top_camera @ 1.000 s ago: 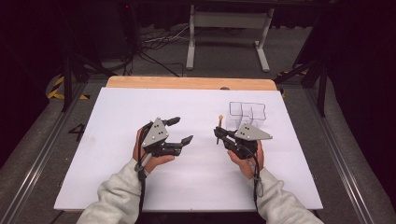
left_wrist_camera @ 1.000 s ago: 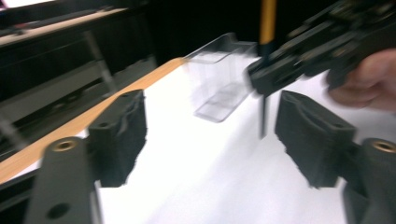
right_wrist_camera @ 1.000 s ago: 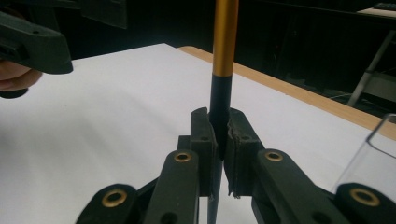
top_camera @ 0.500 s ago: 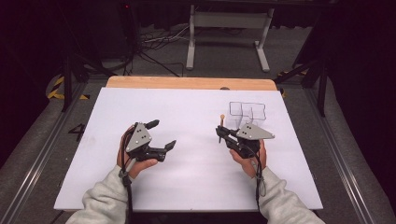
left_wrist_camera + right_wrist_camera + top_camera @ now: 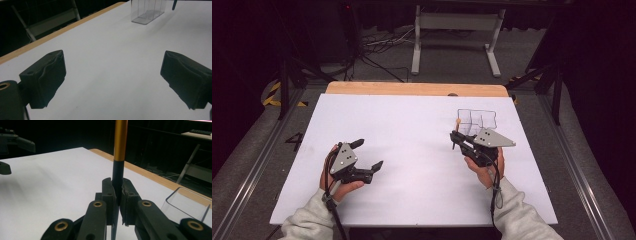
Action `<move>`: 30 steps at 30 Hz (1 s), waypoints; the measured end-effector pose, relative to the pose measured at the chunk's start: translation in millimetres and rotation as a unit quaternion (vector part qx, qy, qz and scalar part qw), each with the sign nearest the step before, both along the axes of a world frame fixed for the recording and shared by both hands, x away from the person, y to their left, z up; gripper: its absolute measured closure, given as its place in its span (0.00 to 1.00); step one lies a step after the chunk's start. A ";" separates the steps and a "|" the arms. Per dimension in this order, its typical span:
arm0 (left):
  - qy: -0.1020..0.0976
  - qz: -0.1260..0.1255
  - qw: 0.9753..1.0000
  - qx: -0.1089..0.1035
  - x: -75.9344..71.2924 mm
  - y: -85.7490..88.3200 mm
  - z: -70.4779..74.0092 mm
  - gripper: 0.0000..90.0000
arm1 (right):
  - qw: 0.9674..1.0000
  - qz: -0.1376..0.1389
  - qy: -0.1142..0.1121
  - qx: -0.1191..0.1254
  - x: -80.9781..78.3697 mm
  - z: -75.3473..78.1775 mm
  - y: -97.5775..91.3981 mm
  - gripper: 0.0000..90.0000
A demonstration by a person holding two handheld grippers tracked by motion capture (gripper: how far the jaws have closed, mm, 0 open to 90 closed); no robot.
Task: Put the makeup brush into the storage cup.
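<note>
The right tool (image 5: 458, 138) is clamped on a thin pen-like stick (image 5: 119, 150), black along its lower shaft and golden-orange above. In the right gripper view its jaws press on the black part from both sides, and the stick rises nearly upright between them. In the high view it sits right of centre on the white surface (image 5: 412, 130), just beside the near left corner of a clear plastic organizer (image 5: 477, 120) with several upright compartments.

The stick looks light, stiff and smooth. A round, slick shaft like this can pivot or slip within flat pads, so a hold close to its middle, square across the shaft, would likely keep it steadiest. The present grip sits low on the black section, leaving a long length above; that probably makes the top sway easily when the hand tilts. The organizer appears thin-walled and light, so it would likely slide or tip if the stick knocks its rim.

The left tool (image 5: 366, 154) is at the near left of the surface, well apart from the stick; its jaws have just been opening and stand wide with nothing between them.
</note>
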State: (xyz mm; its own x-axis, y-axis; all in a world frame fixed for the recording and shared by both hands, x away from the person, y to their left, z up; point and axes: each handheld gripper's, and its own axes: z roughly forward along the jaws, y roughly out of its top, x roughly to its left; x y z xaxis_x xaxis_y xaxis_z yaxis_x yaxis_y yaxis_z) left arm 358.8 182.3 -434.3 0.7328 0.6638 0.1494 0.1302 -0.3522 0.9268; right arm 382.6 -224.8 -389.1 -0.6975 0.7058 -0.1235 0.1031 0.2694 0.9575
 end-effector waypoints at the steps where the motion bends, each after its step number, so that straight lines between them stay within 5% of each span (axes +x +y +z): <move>1: -0.002 0.009 1.000 -0.005 -3.2 4.5 -1.4 0.08 | 1.000 -0.002 -0.002 0.001 0.3 1.0 -1.0 0.93; 6: -0.004 0.030 0.999 -0.023 -9.0 13.8 -4.8 0.09 | 1.000 -0.005 -0.005 0.001 1.0 5.1 -4.2 0.93; 17: -0.002 0.004 0.999 -0.033 -14.5 30.0 -10.1 0.03 | 1.000 -0.017 -0.016 -0.003 8.8 20.7 -18.8 0.93; 24: 0.001 0.014 0.998 -0.057 -12.1 37.9 -12.7 0.03 | 0.999 -0.035 -0.022 0.013 16.3 35.7 -34.9 0.93; 30: 0.003 0.013 0.998 -0.054 -11.0 37.6 -13.9 0.04 | 0.998 -0.050 -0.029 0.019 23.1 46.8 -44.4 0.93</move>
